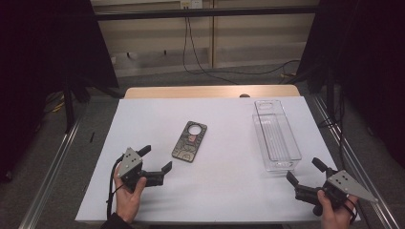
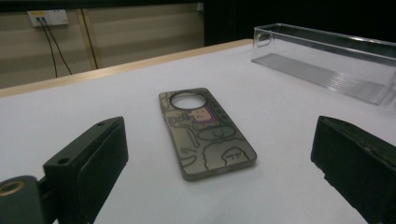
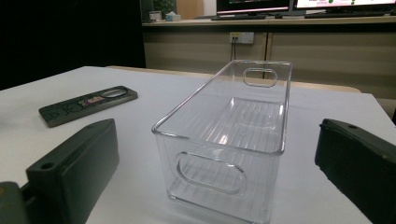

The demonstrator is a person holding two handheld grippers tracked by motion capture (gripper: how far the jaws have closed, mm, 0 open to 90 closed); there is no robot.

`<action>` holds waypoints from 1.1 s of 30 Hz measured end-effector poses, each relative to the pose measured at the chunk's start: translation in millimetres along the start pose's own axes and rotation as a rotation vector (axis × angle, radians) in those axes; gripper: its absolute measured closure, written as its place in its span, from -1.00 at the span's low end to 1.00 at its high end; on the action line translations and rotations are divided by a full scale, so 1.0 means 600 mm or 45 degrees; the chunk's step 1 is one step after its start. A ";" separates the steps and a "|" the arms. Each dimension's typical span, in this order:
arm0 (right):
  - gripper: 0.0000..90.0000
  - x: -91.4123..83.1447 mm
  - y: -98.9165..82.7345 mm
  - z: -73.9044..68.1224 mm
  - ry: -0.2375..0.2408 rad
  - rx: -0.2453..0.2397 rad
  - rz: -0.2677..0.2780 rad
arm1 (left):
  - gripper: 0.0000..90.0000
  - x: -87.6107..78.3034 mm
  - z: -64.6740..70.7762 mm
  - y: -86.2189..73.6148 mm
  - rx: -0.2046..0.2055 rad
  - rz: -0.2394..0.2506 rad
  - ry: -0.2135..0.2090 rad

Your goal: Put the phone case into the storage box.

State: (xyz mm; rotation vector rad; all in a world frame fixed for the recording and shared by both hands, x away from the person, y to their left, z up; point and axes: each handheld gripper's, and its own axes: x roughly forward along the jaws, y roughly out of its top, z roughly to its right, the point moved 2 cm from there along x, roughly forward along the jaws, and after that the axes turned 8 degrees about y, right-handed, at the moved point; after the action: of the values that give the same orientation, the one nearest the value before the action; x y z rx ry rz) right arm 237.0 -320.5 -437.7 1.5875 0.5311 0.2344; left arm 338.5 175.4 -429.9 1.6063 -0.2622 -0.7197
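Item 1: phone case (image 1: pixel 190 141), dark, printed with line drawings, round camera cutout at its far end. It lay flat on the white worktop (image 1: pixel 224 191), near the centre, well apart from the bin.

Item 2: clear plastic bin (image 1: pixel 276 135), oblong, handle slots at both ends, empty, standing upright toward the right side of the worktop.

Item 3: left tool (image 1: pixel 156 160), held in a hand, jaws spread wide and holding nothing, pointed at the phone case from just short of it. In the left gripper view the case (image 2: pixel 205 131) lay between and beyond the jaws.

Item 4: right tool (image 1: pixel 304 172), jaws likewise released, empty, near the bin's closest end (image 3: pixel 229 140).

Step judged in hand: approach, before any pickup. The next move would call for bringing the left tool forward and low, so the jaws straddle the thin case across its width before closing.
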 end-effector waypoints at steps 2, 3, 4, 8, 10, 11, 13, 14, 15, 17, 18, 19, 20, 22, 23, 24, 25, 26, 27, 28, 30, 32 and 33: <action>-1.00 0.000 0.000 0.000 0.000 0.000 0.000 | -0.93 0.003 -0.001 0.004 -0.012 0.019 0.025; -1.00 0.000 0.000 0.000 0.000 0.000 0.000 | -0.93 0.006 -0.001 0.006 -0.025 0.026 0.020; -1.00 0.000 0.000 0.000 0.001 -0.003 -0.002 | -0.94 0.008 -0.002 0.007 -0.021 0.028 0.022; -1.00 0.000 0.000 0.000 0.003 -0.001 -0.004 | -0.94 0.018 -0.002 0.012 -0.017 0.021 0.030; -1.00 0.001 -0.001 0.000 0.004 -0.002 -0.005 | -0.93 0.023 -0.003 0.015 0.003 0.022 0.043; -1.00 0.001 -0.001 0.000 0.004 -0.003 -0.005 | -0.92 0.026 -0.004 0.016 0.006 0.021 0.034; -1.00 0.001 -0.001 -0.001 0.008 -0.006 -0.007 | -0.92 0.032 -0.004 0.019 -0.005 0.020 0.025; -1.00 0.001 -0.001 -0.001 0.007 -0.005 -0.007 | -0.92 0.035 -0.004 0.021 -0.001 0.023 0.021; -1.00 0.001 -0.001 -0.001 0.007 -0.004 -0.007 | -0.91 0.038 -0.004 0.024 0.006 0.030 0.020; -1.00 0.001 -0.001 -0.001 0.007 -0.005 -0.006 | -0.91 0.043 -0.003 0.028 0.024 0.039 0.019; -1.00 0.001 0.000 -0.001 0.009 -0.006 -0.006 | -0.91 0.046 -0.002 0.031 0.015 0.060 0.013; -1.00 0.001 -0.001 -0.001 0.009 -0.007 -0.007 | -0.90 0.049 -0.001 0.035 0.028 0.059 -0.004; -1.00 0.001 -0.001 -0.001 0.009 -0.006 -0.007 | -0.89 0.051 0.000 0.035 0.028 0.056 -0.009; -1.00 0.001 0.000 -0.001 0.004 -0.006 -0.005 | -0.88 0.060 0.005 0.038 0.038 0.058 -0.032; -1.00 0.000 0.000 -0.001 0.001 -0.007 -0.003 | -0.87 0.064 0.007 0.039 0.044 0.052 -0.044; -1.00 0.000 0.000 -0.001 0.000 -0.007 -0.002 | -0.87 0.069 0.009 0.039 0.046 0.050 -0.053; -1.00 0.000 0.000 0.000 0.000 -0.006 -0.001 | -0.87 0.073 0.011 0.040 0.048 0.049 -0.066; -1.00 0.000 0.000 0.000 -0.001 -0.006 -0.001 | -0.87 0.078 0.012 0.042 0.057 0.045 -0.080; -1.00 0.000 0.000 0.000 -0.001 -0.006 -0.001 | -0.87 0.081 0.012 0.044 0.060 0.038 -0.087; -1.00 0.000 0.000 0.000 -0.001 -0.006 -0.001 | -0.87 0.085 0.013 0.046 0.061 0.036 -0.090; -1.00 0.000 0.000 0.000 0.001 -0.006 -0.001 | -0.87 0.091 0.014 0.050 0.052 0.047 -0.106; -1.00 0.000 0.000 0.000 0.001 -0.007 0.000 | -0.87 0.098 0.016 0.053 0.078 0.021 -0.111; -1.00 0.000 0.000 0.000 0.001 -0.004 -0.001 | -0.88 0.102 0.015 0.054 0.069 0.031 -0.115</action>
State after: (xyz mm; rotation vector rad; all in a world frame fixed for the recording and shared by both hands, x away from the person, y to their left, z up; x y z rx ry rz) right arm 236.7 -320.5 -437.7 1.5838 0.5316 0.2348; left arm 388.2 128.4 -417.0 1.6211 -0.3694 -0.7732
